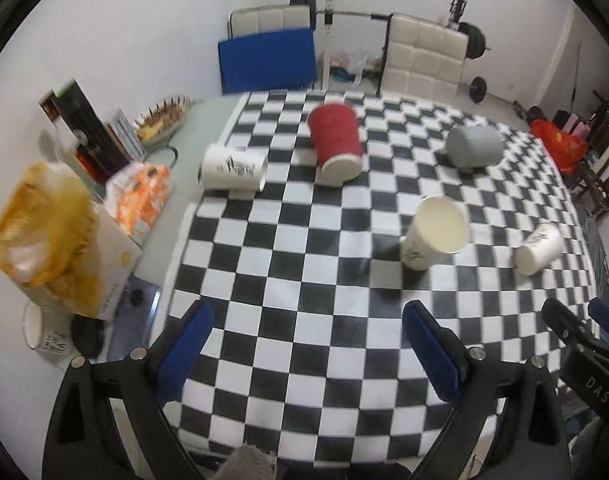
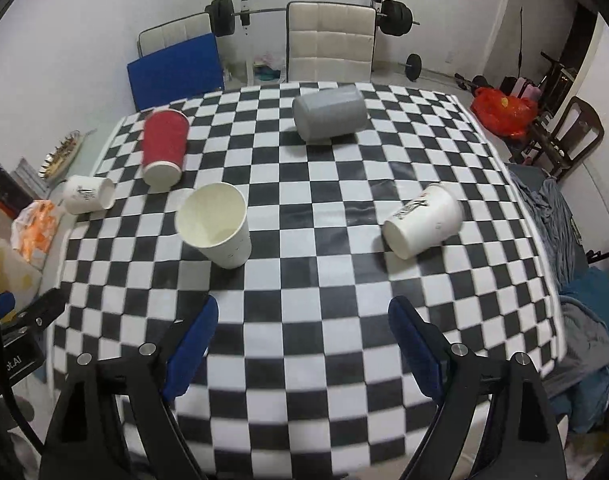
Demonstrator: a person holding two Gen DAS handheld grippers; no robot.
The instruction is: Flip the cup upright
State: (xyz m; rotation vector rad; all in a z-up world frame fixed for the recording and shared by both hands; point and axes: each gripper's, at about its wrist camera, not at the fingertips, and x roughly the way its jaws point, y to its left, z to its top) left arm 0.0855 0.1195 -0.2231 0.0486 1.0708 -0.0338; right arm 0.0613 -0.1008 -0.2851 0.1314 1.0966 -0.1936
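Both the left gripper [image 1: 306,344] and right gripper [image 2: 302,334] hover with jaws released, empty; one white cup [image 2: 214,224] at ten o'clock stands upright, seemingly already flipped.

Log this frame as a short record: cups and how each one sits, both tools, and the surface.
surface: checkered tablecloth
upright cup: white paper cup, mouth up, near the middle
red cup: on its side, base toward camera
grey cup: on its side, far end
white cup, left edge: on its side
white cup, right side: on its side
left tool: open, empty, above the near edge
right tool: open, empty, above the near edge
cups left to flip: four
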